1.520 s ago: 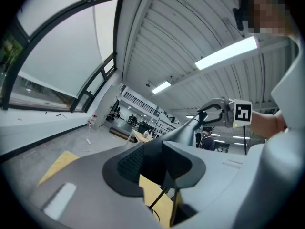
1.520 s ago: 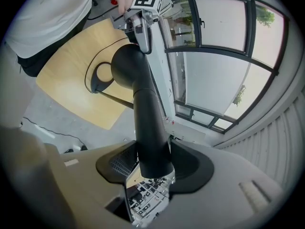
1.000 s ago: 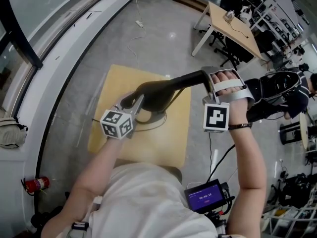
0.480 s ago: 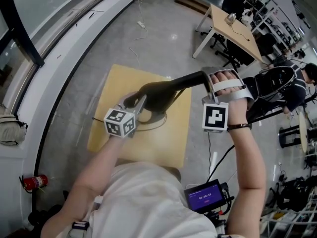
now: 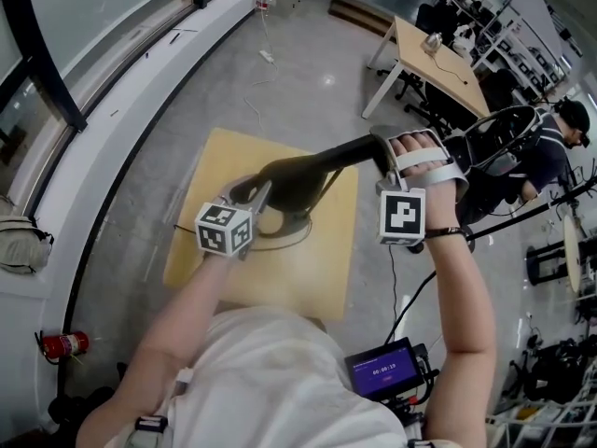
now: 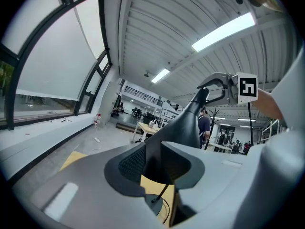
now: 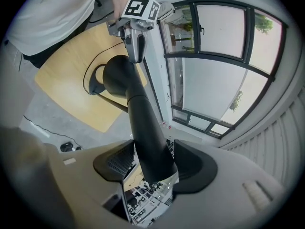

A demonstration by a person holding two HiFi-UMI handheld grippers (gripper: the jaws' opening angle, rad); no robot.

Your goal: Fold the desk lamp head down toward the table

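Note:
A black desk lamp [image 5: 317, 166] stands on a small yellow table [image 5: 215, 250], its round base [image 7: 95, 82] ringed by a thin cable. The lamp's long body rises slanted to the right. My left gripper [image 5: 254, 197] is shut on the lamp's lower part near the joint [image 6: 164, 163]. In the right gripper view the left gripper [image 7: 136, 39] clamps just above that joint. My right gripper [image 5: 384, 152] is at the upper end. The lamp's end [image 7: 150, 142] lies between its jaws [image 7: 152, 168], which are opening; slim gaps show beside the pads.
The table stands on a grey floor by a curved window wall at the left. A wooden desk [image 5: 438, 54] and a person [image 5: 550, 147] are at the back right. A red extinguisher [image 5: 65, 346] lies at the lower left. A small screen [image 5: 387, 371] hangs by my waist.
Neither gripper nor the lamp has visibly moved. The person in the background at the right has shifted and stands more upright.

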